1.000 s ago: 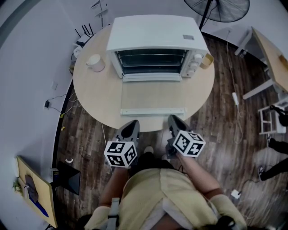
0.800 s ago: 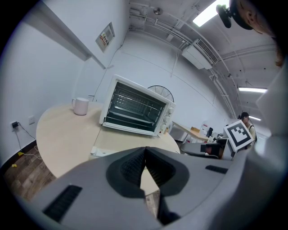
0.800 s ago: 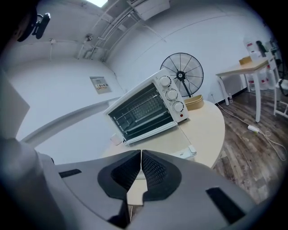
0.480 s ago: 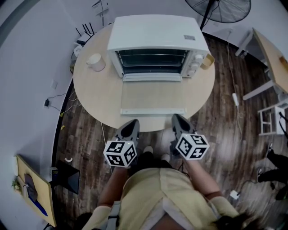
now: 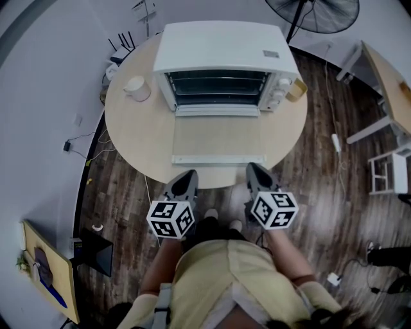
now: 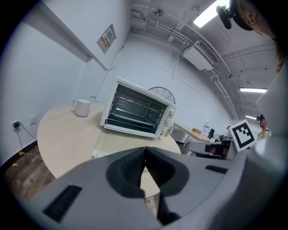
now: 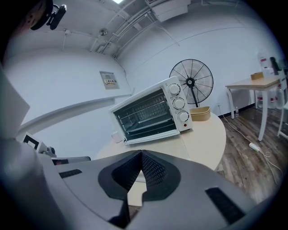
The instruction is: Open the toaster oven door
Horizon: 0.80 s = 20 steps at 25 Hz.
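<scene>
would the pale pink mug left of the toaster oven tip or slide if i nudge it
The pale pink mug looks about as wide as tall, so it would probably slide rather than tip. The smooth round wooden table likely offers little friction. It looks ceramic, so probably rigid and chippable.

One round pale wooden surface, one white metal toaster oven, one pale pink mug, one small tan container and one black pedestal fan are in view. There are two grippers: the left hand-held gripper and the right hand-held gripper.

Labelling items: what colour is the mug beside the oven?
Pale pink mug, clearest in the left gripper view.
</scene>
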{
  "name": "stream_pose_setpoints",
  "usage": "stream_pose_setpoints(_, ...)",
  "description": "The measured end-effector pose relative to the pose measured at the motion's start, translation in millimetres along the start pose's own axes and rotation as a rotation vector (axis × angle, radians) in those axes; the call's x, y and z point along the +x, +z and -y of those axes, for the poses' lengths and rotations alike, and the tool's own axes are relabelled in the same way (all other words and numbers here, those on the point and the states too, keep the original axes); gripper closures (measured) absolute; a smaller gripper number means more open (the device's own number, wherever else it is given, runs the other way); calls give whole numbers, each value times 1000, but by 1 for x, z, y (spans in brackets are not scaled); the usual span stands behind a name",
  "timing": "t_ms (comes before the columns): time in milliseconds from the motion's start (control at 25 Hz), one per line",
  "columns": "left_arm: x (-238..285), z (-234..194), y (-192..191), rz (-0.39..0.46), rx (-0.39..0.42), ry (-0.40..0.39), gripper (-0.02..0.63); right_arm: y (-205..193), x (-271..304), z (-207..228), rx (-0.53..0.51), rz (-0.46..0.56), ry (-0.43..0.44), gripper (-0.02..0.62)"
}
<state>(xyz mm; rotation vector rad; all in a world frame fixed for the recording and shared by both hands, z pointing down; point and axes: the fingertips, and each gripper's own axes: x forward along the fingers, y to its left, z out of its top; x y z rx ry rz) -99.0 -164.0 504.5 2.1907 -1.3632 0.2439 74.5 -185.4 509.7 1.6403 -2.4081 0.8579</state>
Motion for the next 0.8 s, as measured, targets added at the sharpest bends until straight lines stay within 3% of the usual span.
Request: stream_pose_setpoints(800, 2, 0, -3, -3, -12, 8, 604, -11, 3, 9, -5, -35, -9, 594)
